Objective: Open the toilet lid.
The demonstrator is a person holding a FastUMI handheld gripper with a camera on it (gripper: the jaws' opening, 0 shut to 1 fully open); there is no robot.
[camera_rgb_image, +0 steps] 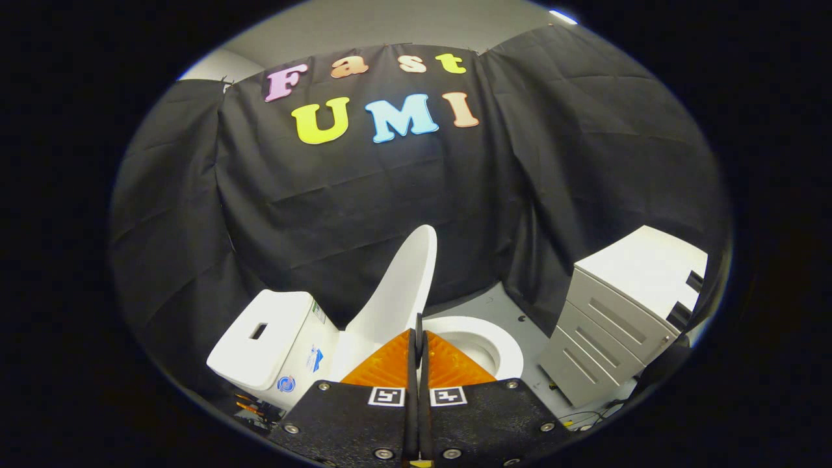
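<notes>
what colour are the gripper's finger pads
Orange, ribbed, on the shut gripper; clearest in the gripper view, before the raised lid.

Raised toilet lid (400,286) stands between tank (270,338) and bowl (484,344); drawer cabinet (624,312) right of bowl.

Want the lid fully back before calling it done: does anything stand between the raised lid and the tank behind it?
Nothing visible does. The lid stands raised, with an open gap to the tank. The fingers are shut together, just short of the lid.
</notes>
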